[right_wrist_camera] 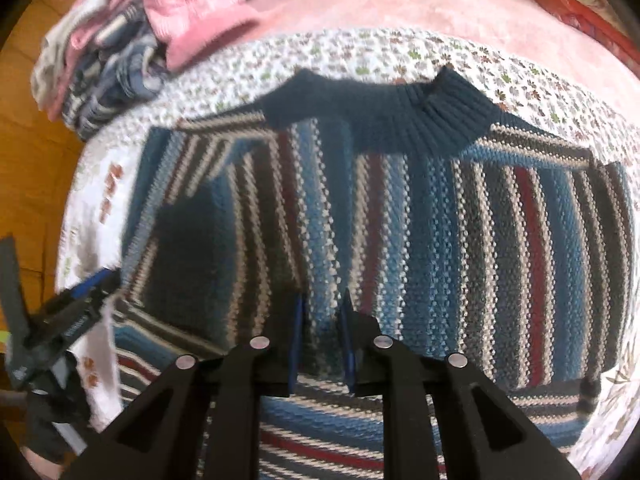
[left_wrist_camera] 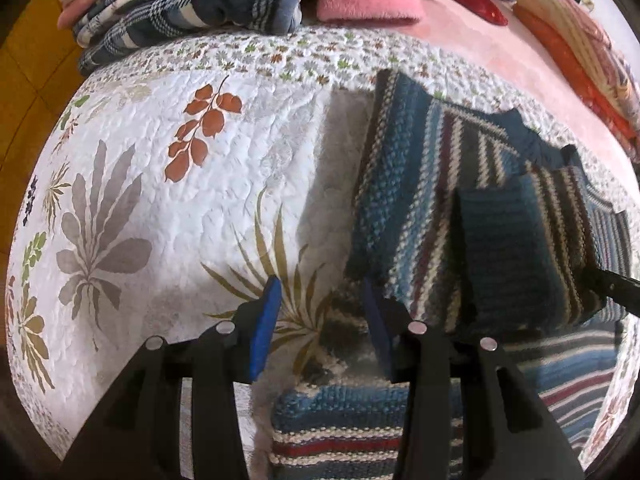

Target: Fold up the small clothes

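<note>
Knit striped sweater (right_wrist_camera: pixel 400 220) lies flat on the quilt (left_wrist_camera: pixel 160 200), collar (right_wrist_camera: pixel 400 116) at the far edge, one sleeve (left_wrist_camera: pixel 520 248) already folded across the body. Your left claw (left_wrist_camera: pixel 320 320) hangs wide and empty at the sweater's side edge. Your right claw (right_wrist_camera: pixel 322 340) sits narrowly parted over the body; whether it pinches any knit, cannot tell. Fabric looks soft, thick and floppy, so grab seams or hem.

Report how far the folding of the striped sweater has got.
Done: a stack of folded clothes sits at the quilt's far edge, and the striped sweater has one sleeve folded over its body. In hand: nothing; the left claw and right claw hang open. Left: folding the body over.
</note>
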Motion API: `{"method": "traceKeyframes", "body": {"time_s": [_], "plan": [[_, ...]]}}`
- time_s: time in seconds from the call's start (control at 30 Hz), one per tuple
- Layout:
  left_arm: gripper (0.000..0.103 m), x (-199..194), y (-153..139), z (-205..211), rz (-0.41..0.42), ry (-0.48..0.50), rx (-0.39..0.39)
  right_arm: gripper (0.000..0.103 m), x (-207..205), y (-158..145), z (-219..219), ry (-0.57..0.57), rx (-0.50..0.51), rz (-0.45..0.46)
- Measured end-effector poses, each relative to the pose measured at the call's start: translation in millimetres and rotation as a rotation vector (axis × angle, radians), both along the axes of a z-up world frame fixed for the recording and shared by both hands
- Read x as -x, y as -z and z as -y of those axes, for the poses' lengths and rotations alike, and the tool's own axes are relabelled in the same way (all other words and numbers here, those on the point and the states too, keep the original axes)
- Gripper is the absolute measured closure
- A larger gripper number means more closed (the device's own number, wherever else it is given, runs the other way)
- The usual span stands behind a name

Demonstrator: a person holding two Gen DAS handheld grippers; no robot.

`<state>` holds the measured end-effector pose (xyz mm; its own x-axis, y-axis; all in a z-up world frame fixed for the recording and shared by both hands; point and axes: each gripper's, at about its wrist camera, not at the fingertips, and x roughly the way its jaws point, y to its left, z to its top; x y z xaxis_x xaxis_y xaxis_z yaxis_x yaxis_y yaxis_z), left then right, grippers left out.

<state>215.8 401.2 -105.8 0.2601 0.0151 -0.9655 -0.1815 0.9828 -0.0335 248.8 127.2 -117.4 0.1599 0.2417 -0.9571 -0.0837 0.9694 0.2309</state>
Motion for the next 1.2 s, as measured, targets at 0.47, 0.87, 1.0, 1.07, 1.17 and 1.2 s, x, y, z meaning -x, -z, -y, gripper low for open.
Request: {"method": "traceKeyframes", "body": {"time_s": [0.47,0.87,1.0,1.07,1.17,1.2], "plan": [[0.061,2,-5,-6,0.009,-0.037,0.014,0.051,23,-45,-96,-0.2,0.057,0.103],[0.058,3,13,-13,-0.046,-0.033,0.003,0.047,19,12,-139,-0.248,0.222,0.037],[0.057,4,14,-12,-0.046,-0.026,-0.008,0.089,17,7,-121,-0.217,0.175,0.038],[0.057,5,14,-11,-0.047,-0.024,-0.011,0.094,16,-1,-109,-0.202,0.13,0.043],[0.057,5,14,-10,-0.042,-0.018,-0.016,0.095,17,-17,-86,-0.167,0.065,0.06],[0.057,5,14,-9,-0.04,-0.017,-0.016,0.095,18,-22,-77,-0.15,0.043,0.068]]}}
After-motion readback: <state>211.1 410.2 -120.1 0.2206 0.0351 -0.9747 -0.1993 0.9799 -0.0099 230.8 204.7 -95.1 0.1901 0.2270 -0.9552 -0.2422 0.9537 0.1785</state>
